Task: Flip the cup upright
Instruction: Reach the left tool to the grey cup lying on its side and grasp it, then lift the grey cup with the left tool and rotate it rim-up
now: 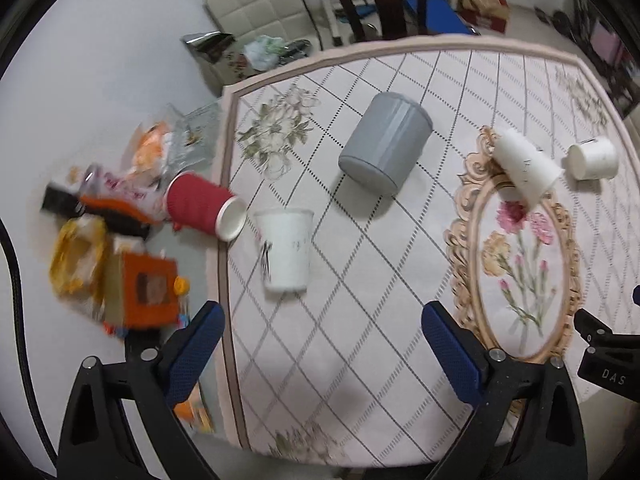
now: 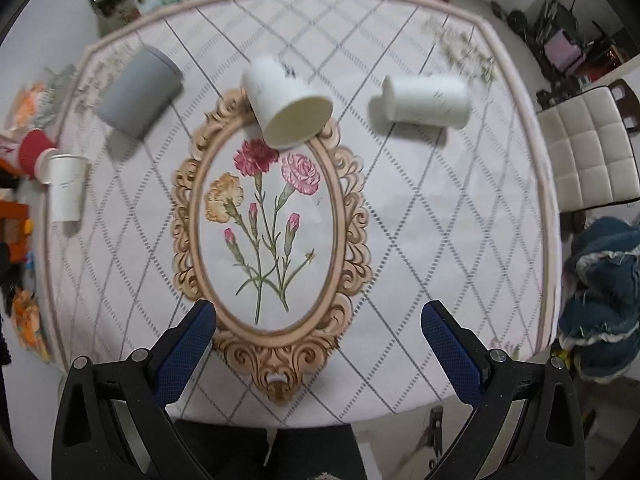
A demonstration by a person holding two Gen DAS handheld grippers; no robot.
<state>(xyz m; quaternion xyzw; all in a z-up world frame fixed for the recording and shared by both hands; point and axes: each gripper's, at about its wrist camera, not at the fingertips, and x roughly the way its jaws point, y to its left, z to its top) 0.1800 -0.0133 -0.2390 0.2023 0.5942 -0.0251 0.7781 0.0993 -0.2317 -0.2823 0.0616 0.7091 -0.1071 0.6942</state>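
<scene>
Several cups are on the flowered tablecloth (image 2: 400, 240). A white paper cup (image 1: 286, 250) stands upright near the left edge; it also shows in the right wrist view (image 2: 66, 188). A red ribbed cup (image 1: 202, 208) lies on its side beside it, at the table's edge. A grey cup (image 1: 386, 144) lies on its side further back. A white cup (image 2: 286, 106) lies on its side, mouth toward me, on the oval frame's top. Another white cup (image 2: 424, 98) lies on its side to its right. My left gripper (image 1: 322, 320) and right gripper (image 2: 318, 318) are open, empty and above the table.
Cluttered packages and an orange box (image 1: 146, 292) lie on the floor left of the table. A padded chair (image 2: 588, 152) stands at the right, a blue cloth pile (image 2: 600, 300) below it. Another chair (image 1: 260, 12) stands behind the table.
</scene>
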